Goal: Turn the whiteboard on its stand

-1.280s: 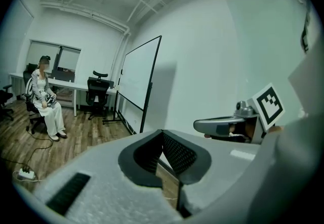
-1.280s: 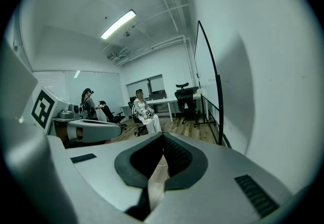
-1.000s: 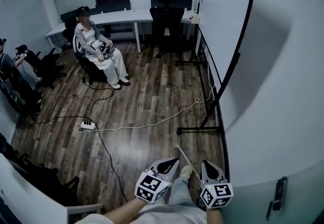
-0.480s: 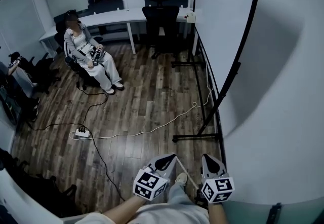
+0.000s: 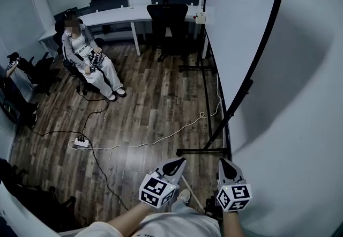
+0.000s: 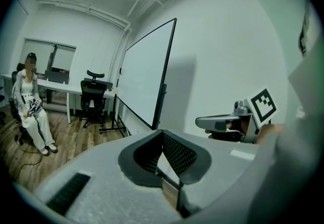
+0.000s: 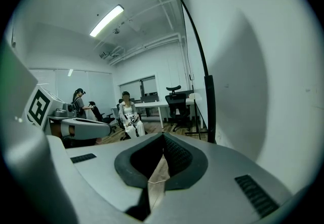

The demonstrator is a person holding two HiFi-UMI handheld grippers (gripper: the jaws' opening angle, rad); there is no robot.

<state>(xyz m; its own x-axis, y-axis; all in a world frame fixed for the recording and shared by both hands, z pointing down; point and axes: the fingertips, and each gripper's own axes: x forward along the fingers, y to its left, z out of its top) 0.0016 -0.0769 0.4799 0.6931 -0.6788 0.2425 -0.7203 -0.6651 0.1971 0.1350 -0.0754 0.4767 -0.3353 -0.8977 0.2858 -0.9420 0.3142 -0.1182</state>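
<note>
The tall whiteboard [image 5: 236, 32] in its black frame stands on the right, close to the wall and nearly edge-on to me. Its stand's black foot [image 5: 203, 151] lies just ahead of the grippers. My left gripper [image 5: 180, 161] and right gripper [image 5: 222, 161] are held low at the bottom of the head view, side by side, short of the board and touching nothing. Both are shut with nothing in them. The left gripper view shows the board's white face [image 6: 144, 81]. In the right gripper view only its black edge post [image 7: 211, 111] is plain.
A seated person [image 5: 86, 59] is at the left, with another person [image 5: 13, 64] at the far left edge. A white desk [image 5: 134, 16] and an office chair [image 5: 169, 16] stand at the back. A power strip [image 5: 80, 143] and a white cable [image 5: 155, 142] lie on the wood floor.
The whole view has advanced toward the whiteboard. Its stand's foot now lies closer to both grippers, which have moved forward together and stayed shut.
</note>
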